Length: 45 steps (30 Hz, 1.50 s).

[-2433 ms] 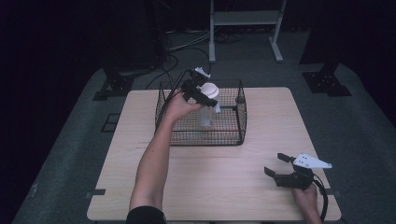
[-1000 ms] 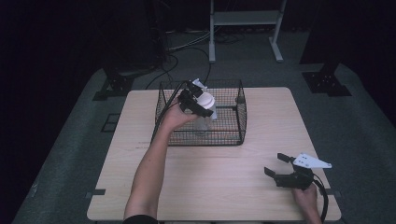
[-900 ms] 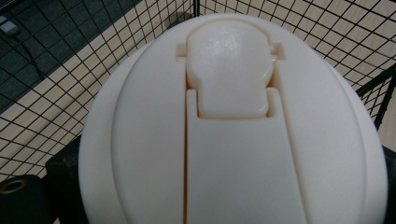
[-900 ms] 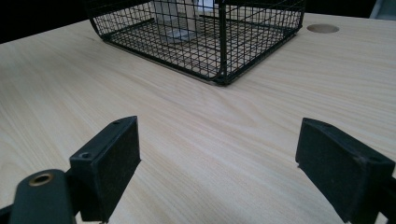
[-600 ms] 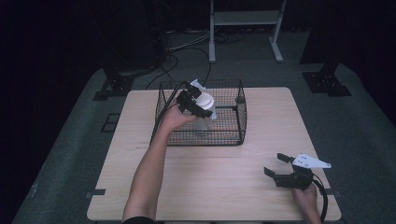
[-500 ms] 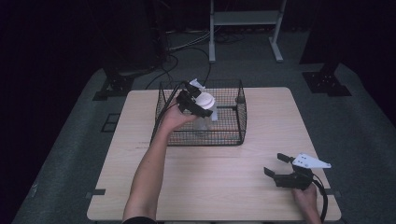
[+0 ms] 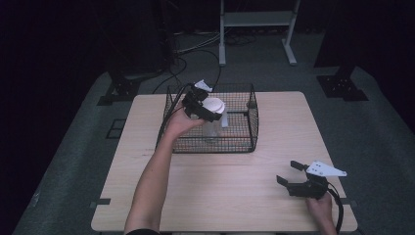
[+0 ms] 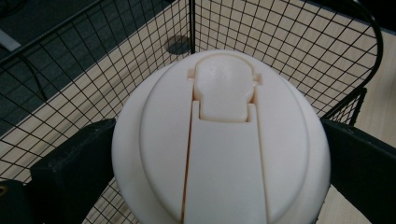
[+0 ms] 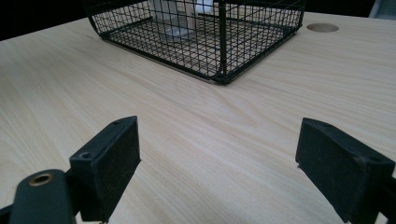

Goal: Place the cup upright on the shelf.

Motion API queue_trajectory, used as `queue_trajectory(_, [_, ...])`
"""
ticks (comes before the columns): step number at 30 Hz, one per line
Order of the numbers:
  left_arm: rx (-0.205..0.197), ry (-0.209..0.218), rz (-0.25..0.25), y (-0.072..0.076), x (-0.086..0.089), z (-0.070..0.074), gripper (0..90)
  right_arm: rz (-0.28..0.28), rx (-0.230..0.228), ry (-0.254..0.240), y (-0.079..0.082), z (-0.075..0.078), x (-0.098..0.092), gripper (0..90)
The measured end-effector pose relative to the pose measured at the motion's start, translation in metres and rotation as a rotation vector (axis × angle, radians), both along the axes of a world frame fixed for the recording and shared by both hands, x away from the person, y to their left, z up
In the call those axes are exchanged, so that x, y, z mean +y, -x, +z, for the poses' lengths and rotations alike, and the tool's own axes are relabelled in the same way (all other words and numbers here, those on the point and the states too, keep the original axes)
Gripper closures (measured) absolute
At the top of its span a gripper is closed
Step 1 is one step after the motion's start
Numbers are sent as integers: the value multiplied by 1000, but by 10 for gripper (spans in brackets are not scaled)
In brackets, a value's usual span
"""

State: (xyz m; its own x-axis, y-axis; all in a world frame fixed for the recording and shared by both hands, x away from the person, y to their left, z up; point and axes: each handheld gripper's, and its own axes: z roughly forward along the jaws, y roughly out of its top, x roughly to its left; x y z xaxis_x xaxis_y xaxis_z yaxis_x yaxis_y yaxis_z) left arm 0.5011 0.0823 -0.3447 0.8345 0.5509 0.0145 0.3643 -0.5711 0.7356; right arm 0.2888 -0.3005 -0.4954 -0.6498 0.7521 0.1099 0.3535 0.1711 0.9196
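1. My left gripper [image 7: 208, 111] grasps the white-lidded bottle [image 7: 214, 117] by its lid, jaws clamped on both sides.
2. The bottle sits inside the wire basket [image 7: 247, 142], at 12 o'clock on the table [image 7: 235, 181].
3. My right gripper [image 7: 288, 178] rests released, jaws spread, at 5 o'clock.

Wooden table [image 7: 235, 166], grey floor [image 7: 372, 122]

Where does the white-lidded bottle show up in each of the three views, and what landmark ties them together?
High view: bottle, above centre, inside the wire basket, held by the left gripper.
Left gripper view: its white lid, centre, between the black jaws.
Right gripper view: its clear body, top centre, behind the mesh.
Shared landmark: the wire basket.
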Motion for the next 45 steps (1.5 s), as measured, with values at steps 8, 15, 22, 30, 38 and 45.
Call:
queue_trajectory(8, [-12, 0, -5, 4, 4, 5, 0, 0, 1, 3, 0, 0, 0, 128])
queue_trajectory(15, [-24, 6, 1, 7, 9, 9, 0, 0, 4, 5, 0, 0, 0, 128])
queue_trajectory(22, [-37, 1, 5, 11, 15, 13, 0, -1, 4, 7, 0, 0, 1, 128])
queue_trajectory(30, [-55, 2, 13, 17, 23, 17, 0, -1, 4, 9, 0, 0, 1, 128])
queue_trajectory(38, [-68, 0, 31, 25, 36, 20, 0, -2, 5, 10, 0, 0, 1, 128])
queue_trajectory(45, [-82, -9, 34, 34, 44, 25, 0, -1, 3, 13, 0, 0, 1, 128])
